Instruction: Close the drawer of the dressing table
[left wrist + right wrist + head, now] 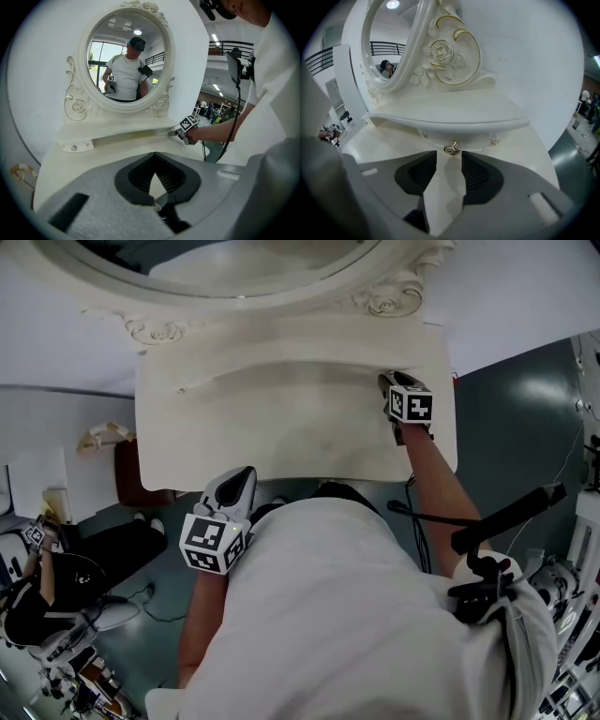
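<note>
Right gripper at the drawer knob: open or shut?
Open. The right gripper has its jaws apart in its own view; the gold knob sits at their tips, unpinched.

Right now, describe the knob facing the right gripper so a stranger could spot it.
Under the oval mirror and its carved rose runs a shelf. The knob sits under that shelf's edge, beyond the open jaws of the right gripper. It is gold-trimmed, bigger than the studs flanking it.

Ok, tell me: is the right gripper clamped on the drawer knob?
No: the right gripper has its jaws apart, and the knob sits at their tips, not pinched.
</note>
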